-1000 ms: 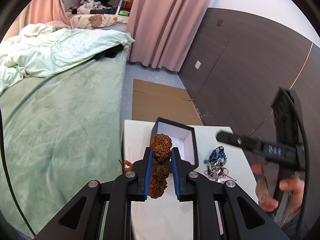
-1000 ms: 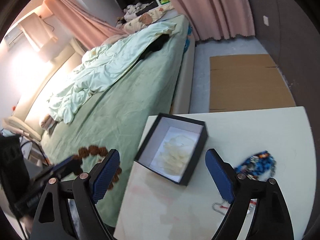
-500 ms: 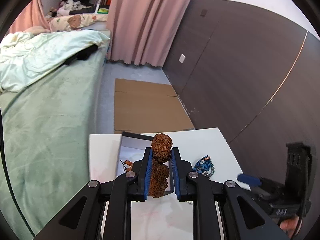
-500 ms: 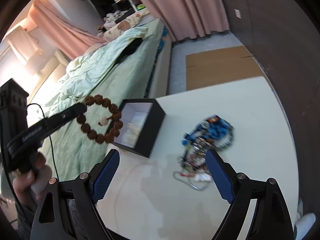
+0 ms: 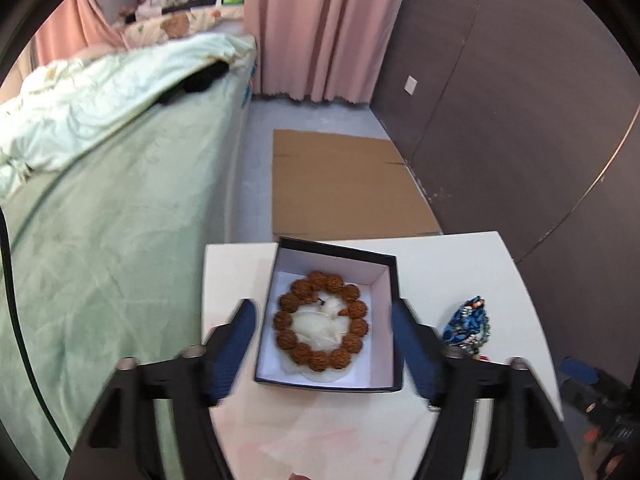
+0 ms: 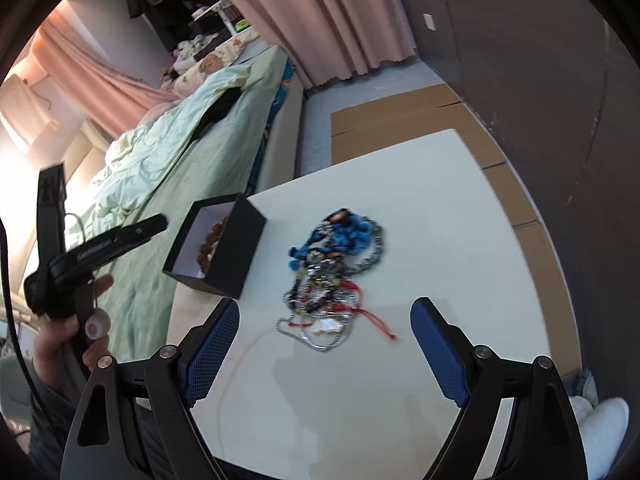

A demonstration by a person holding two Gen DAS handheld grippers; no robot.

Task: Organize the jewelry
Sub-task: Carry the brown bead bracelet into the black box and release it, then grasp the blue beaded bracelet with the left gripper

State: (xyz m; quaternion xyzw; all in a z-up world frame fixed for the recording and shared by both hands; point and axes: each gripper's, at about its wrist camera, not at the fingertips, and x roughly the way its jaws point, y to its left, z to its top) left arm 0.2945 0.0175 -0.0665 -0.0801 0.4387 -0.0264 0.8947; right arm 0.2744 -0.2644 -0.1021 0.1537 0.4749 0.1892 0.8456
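Table [image 5: 452, 264]: boxed bracelet [image 5: 320, 320] fully visible leftward.

Rough brown bead bracelet [image 5: 320, 322], matt black box [image 5: 394, 280]

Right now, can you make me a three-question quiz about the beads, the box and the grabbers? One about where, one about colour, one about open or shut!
1. Where is the brown bead bracelet?
A. inside the black box
B. on the bed
C. between the left gripper's fingers

2. What colour are the pads on the gripper fingers?
A. red
B. blue
C. yellow

3. How is the right gripper?
A. shut on a necklace
B. shut on the box
C. open

Answers:
1. A, the ring of beads lies on the white padding in the box.
2. B, both views show blue pads.
3. C, its fingers stand wide apart above the jewelry pile, holding nothing.
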